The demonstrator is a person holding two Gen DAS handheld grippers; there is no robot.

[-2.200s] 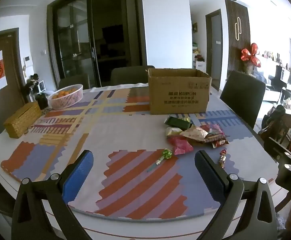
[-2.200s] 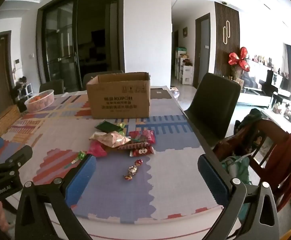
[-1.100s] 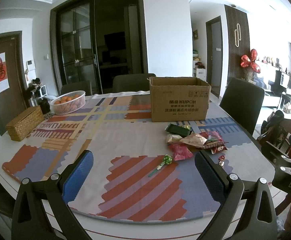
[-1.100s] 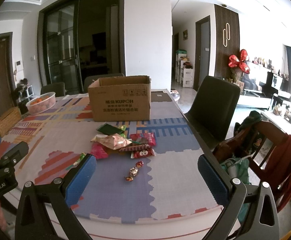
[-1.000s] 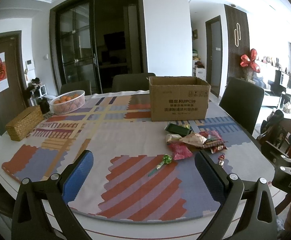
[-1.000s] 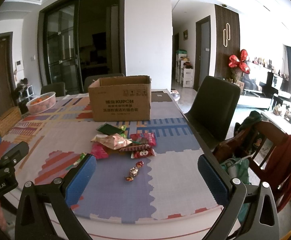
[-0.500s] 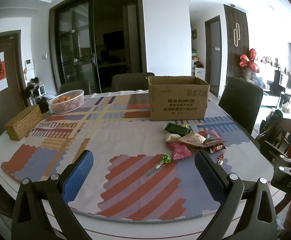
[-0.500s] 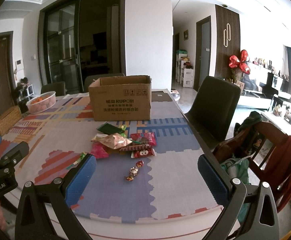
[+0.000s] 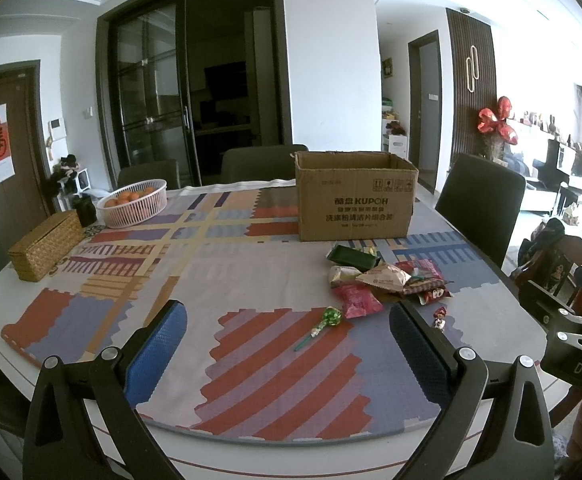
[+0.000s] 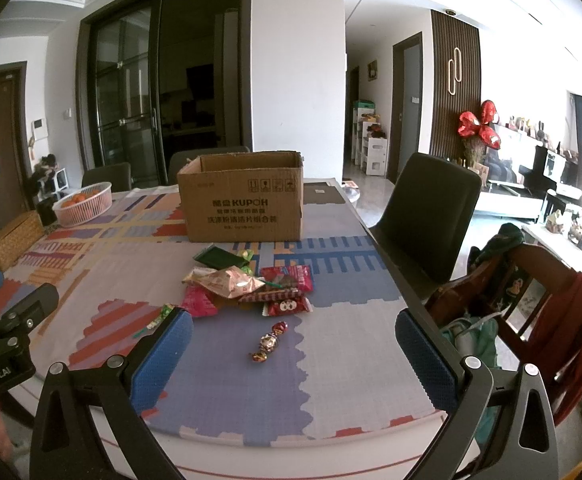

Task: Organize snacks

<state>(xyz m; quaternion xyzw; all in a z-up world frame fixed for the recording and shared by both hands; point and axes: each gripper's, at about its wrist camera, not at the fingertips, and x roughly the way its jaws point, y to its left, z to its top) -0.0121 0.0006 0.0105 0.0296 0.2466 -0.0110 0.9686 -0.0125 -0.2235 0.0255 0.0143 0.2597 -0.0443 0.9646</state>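
Left wrist view: the left gripper (image 9: 289,342) hangs wide open above the near edge of the desk (image 9: 19,276), its blue-padded fingers (image 9: 155,354) spread far apart and holding nothing, touching nothing. Between them, toward 12 o'clock, lies a green-wrapped lollipop on a thin green stick (image 9: 323,326), its long axis running from the head at 1 o'clock down to the stick end at 7 o'clock. Just beyond it sits a loose heap of snack packets (image 9: 387,280): a pink-red pouch (image 9: 361,300) nearest, a dark green flat packet (image 9: 353,257) at the far side. A small red twisted-wrapper candy (image 9: 439,317) lies apart from the heap at 3 o'clock, just beside the right finger. Behind the heap, at 12 o'clock, stands an open brown cardboard box printed KUPOH (image 9: 355,198), upright. Far off at 10 o'clock are a white plastic basket of oranges (image 9: 133,202) and a woven straw box (image 9: 45,246). A multicoloured patchwork mat (image 9: 251,380) covers the desk.

Right wrist view: the right gripper (image 10: 293,362) is likewise fully spread and empty, clear of the mat. Between its fingers the twisted-wrapper candy (image 10: 269,342) lies with its long axis from 1 o'clock to 7 o'clock. The heap (image 10: 251,284) is beyond it at 12 o'clock, the box (image 10: 245,204) behind that. The lollipop (image 10: 159,318) shows at 10 o'clock, partly hidden by the left finger.
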